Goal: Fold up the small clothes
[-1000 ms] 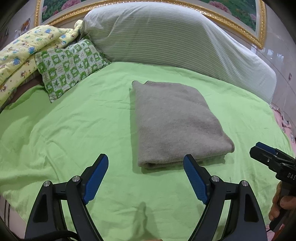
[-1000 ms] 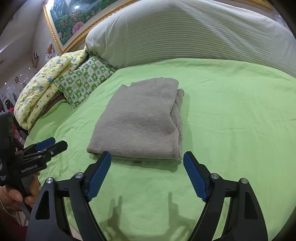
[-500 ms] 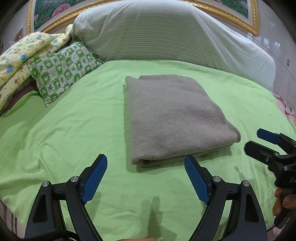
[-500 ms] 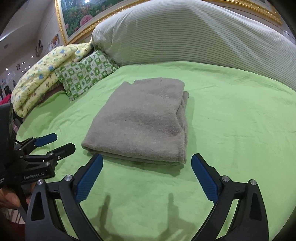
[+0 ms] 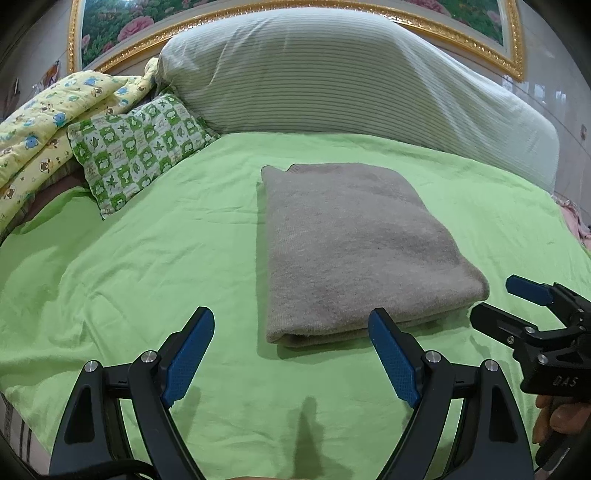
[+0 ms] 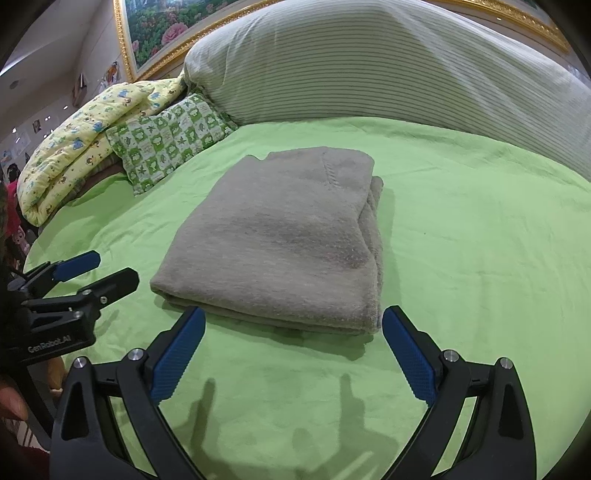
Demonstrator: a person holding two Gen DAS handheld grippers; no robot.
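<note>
A grey knitted garment (image 5: 354, 251) lies folded into a neat rectangle on the green bed sheet (image 5: 147, 266). It also shows in the right wrist view (image 6: 284, 240), with its stacked edges on the right side. My left gripper (image 5: 291, 354) is open and empty, hovering just short of the garment's near folded edge. My right gripper (image 6: 291, 350) is open and empty too, just short of the same near edge. Each gripper shows in the other's view, the right one (image 5: 517, 306) at the right and the left one (image 6: 92, 273) at the left.
A large striped pillow (image 5: 332, 81) lies along the head of the bed. A green checked cushion (image 5: 140, 144) and a yellow printed quilt (image 5: 48, 122) lie at the back left. A gold picture frame (image 5: 480, 33) hangs behind. The bed's edge is near my grippers.
Both grippers have stayed open and shifted slightly around the garment's near edge. The right gripper moved closer to it. The garment has not moved.
</note>
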